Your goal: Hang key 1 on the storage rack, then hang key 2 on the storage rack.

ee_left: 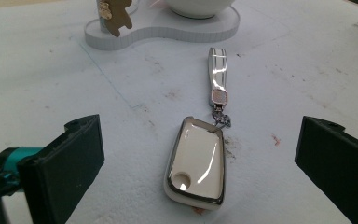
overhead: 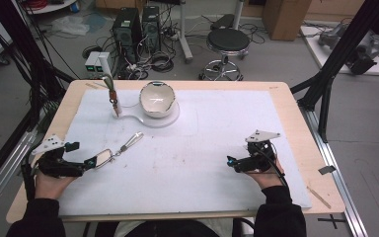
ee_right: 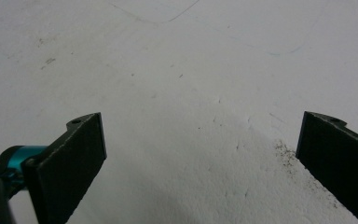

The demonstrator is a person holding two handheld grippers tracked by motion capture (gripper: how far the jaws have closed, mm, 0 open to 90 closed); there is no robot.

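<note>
key fob (ee_left: 196, 163) lies flat on white mat (overhead: 202, 148), between spread jaws of left gripper (overhead: 90, 163), not touched. judged step: grasp fob. advice: lower jaws level, close across long sides, keep off chain and strap (ee_left: 217, 74). fob: glossy cream shell, chrome edge, round dimple near end. right gripper (overhead: 232, 162) rests on tabletop well apart, jaws released, empty. bowl (overhead: 157, 98) on stand at far side.

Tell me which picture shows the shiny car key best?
The left gripper view. There the car key lies close up between the open jaws, so you see its cream face, silver rim and strap. In the high view the key is tiny, just ahead of the left gripper. The right gripper view faces bare white mat.
</note>
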